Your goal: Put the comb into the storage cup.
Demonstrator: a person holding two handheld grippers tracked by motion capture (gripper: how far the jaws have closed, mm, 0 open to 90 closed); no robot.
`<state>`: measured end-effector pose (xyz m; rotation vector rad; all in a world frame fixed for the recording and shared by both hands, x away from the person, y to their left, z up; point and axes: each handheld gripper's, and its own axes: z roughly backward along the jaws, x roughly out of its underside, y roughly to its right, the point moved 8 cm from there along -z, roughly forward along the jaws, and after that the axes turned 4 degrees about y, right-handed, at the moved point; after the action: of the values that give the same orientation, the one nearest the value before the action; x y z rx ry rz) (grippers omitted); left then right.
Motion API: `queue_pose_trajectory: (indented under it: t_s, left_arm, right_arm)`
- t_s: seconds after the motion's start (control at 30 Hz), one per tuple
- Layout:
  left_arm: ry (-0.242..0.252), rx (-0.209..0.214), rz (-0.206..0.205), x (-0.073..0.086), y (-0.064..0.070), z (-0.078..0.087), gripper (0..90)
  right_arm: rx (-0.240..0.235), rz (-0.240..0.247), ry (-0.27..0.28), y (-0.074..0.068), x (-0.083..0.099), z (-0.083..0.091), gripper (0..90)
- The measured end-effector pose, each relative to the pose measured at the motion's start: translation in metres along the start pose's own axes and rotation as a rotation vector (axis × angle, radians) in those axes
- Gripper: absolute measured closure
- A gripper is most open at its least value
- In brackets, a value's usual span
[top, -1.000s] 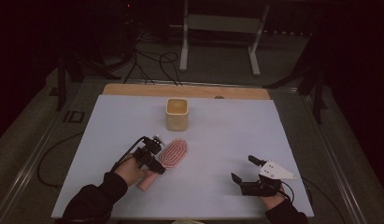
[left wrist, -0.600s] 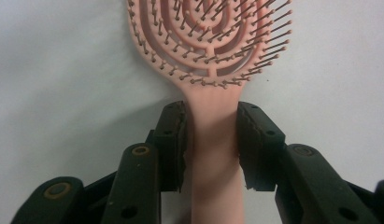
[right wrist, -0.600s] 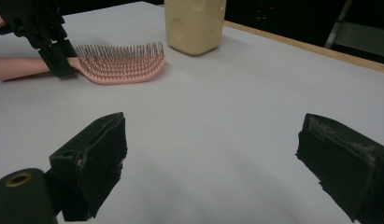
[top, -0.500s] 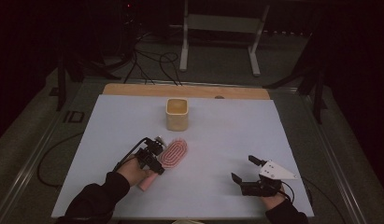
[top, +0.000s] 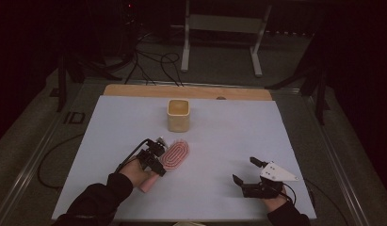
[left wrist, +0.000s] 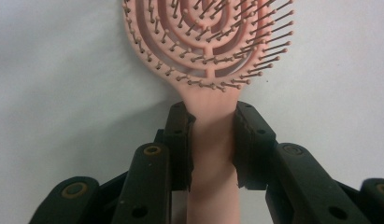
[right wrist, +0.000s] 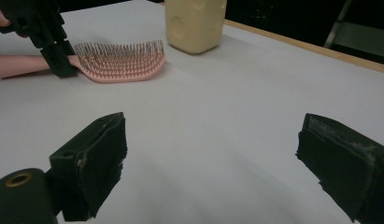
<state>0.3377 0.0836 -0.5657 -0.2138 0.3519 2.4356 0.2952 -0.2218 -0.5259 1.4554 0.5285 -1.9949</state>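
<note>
A pink oval hairbrush (top: 174,155) (left wrist: 210,42) (right wrist: 119,63) lies bristles up on the white table top (top: 229,136), left of centre. My left gripper (top: 154,157) (left wrist: 212,140) is shut on its handle just below the head; both black jaws press the pink handle from either side. It is also visible at the far left of the right gripper view as the left gripper (right wrist: 59,60). My right gripper (top: 243,172) (right wrist: 210,154) rests near the front right of the table, open, jaws wide apart with nothing between them.
A cream square cup (top: 178,114) (right wrist: 195,23) stands upright behind the brush, toward the table's back. A wooden strip (top: 186,92) runs along the far edge. Cables and a white stand (top: 219,28) lie on the floor beyond.
</note>
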Motion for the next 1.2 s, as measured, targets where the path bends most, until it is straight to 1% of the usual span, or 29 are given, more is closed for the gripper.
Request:
queue_pose_trajectory:
  t_s: [0.07, 0.17, 0.23, 0.27, 0.3, 0.33, 0.4, 0.43, 0.47, 0.5, 0.53, 0.57, 0.6, 0.63, 0.67, 0.7, 0.73, 0.77, 0.8, 0.9, 0.93, 0.97, 1.0, 1.03, 1.1, 1.13, 1.17, 1.2]
  left_arm:
    - [0.001, 0.004, 0.001, 0.0, -0.001, 0.0, 70.7]
    - [0.003, 0.009, 0.001, 0.0, -0.001, 0.0, 70.9]
    - [0.011, 0.012, -0.005, 0.0, -0.001, 0.001, 71.0]
    - [0.02, 0.01, -0.017, 0.001, -0.001, 0.001, 71.0]
    - [0.02, 0.01, -0.017, 0.001, -0.001, 0.001, 71.1]
    - [0.028, 0.008, -0.029, 0.001, 0.0, 0.001, 71.1]
    - [0.05, 0.012, -0.037, 0.002, 0.0, 0.002, 71.1]
    - [0.05, 0.012, -0.037, 0.002, 0.0, 0.002, 71.2]
    - [0.066, 0.007, -0.039, 0.003, 0.0, 0.002, 71.2]
    - [0.066, 0.007, -0.039, 0.003, 0.0, 0.002, 71.2]
    - [0.079, 0.005, -0.052, 0.003, 0.001, 0.002, 71.3]
    - [0.079, 0.005, -0.052, 0.003, 0.001, 0.002, 71.3]
    - [0.089, 0.003, -0.06, 0.003, 0.002, 0.003, 71.3]
    - [0.089, 0.003, -0.06, 0.003, 0.002, 0.003, 71.4]
    - [0.105, -0.003, -0.059, 0.003, 0.004, 0.003, 71.4]
    - [0.105, -0.003, -0.059, 0.003, 0.004, 0.003, 71.4]
    - [0.124, 0.004, -0.063, 0.002, 0.006, 0.003, 71.4]
    - [0.124, 0.004, -0.063, 0.002, 0.006, 0.003, 71.5]
    - [0.13, 0.021, -0.066, 0.002, 0.008, 0.003, 71.4]
    - [0.141, 0.019, -0.069, 0.002, 0.009, 0.003, 71.5]
    - [0.159, 0.021, -0.068, 0.001, 0.011, 0.004, 71.5]
    - [0.159, 0.021, -0.068, 0.001, 0.011, 0.004, 71.6]
    - [0.172, 0.033, -0.068, 0.001, 0.012, 0.005, 71.6]
    - [0.172, 0.033, -0.068, 0.001, 0.012, 0.005, 71.6]
    - [0.205, 0.045, -0.061, -0.001, 0.013, 0.008, 71.6]
    - [0.205, 0.045, -0.061, -0.001, 0.013, 0.008, 71.6]
    - [0.225, 0.054, -0.065, -0.002, 0.013, 0.01, 71.6]
    - [0.225, 0.054, -0.065, -0.002, 0.013, 0.01, 71.6]
  right_arm:
    - [0.0, -0.007, -0.002, 0.0, 0.0, 0.0, 8.0]
    - [0.002, -0.003, 0.001, 0.001, 0.0, 0.0, 8.0]
    - [0.001, -0.004, 0.001, 0.001, 0.0, 0.0, 8.0]
    - [0.001, -0.007, -0.001, 0.001, 0.0, 0.0, 8.0]
    - [0.001, -0.007, -0.001, 0.001, 0.0, 0.0, 8.0]
    - [0.004, -0.004, 0.001, 0.001, 0.0, 0.001, 8.0]
    - [0.003, -0.008, 0.002, 0.001, 0.0, 0.001, 8.0]
    - [0.003, -0.008, 0.002, 0.001, 0.0, 0.001, 8.0]
    - [0.004, -0.01, 0.001, 0.002, 0.0, 0.001, 8.0]
    - [0.004, -0.01, 0.001, 0.002, 0.0, 0.001, 8.0]
    - [0.005, -0.009, 0.003, 0.002, 0.0, 0.0, 8.0]
    - [0.005, -0.009, 0.003, 0.002, 0.0, 0.0, 8.0]
    - [0.005, -0.009, 0.001, 0.002, 0.0, 0.0, 8.1]
    - [0.005, -0.009, 0.001, 0.002, 0.0, 0.0, 8.1]
    - [0.006, -0.007, 0.001, 0.002, 0.0, 0.0, 8.1]
    - [0.006, -0.007, 0.001, 0.002, 0.0, 0.0, 8.1]
    - [0.005, -0.01, 0.003, 0.002, 0.0, 0.0, 8.1]
    - [0.005, -0.01, 0.003, 0.002, 0.0, 0.0, 8.1]
    - [0.006, -0.01, 0.002, 0.002, 0.0, 0.0, 8.1]
    - [0.006, -0.012, 0.003, 0.002, 0.0, 0.0, 8.1]
    - [0.006, -0.01, 0.003, 0.002, 0.0, 0.0, 8.0]
    - [0.006, -0.01, 0.003, 0.002, 0.0, 0.0, 8.0]
    - [0.005, -0.01, 0.003, 0.002, 0.0, 0.0, 8.0]
    - [0.005, -0.01, 0.003, 0.002, 0.0, 0.0, 8.0]
    - [0.006, -0.01, 0.005, 0.002, 0.0, 0.001, 8.1]
    - [0.006, -0.01, 0.005, 0.002, 0.0, 0.001, 8.1]
    - [0.005, -0.011, 0.004, 0.002, 0.0, 0.0, 8.1]
    - [0.005, -0.009, 0.003, 0.002, 0.0, 0.0, 8.1]
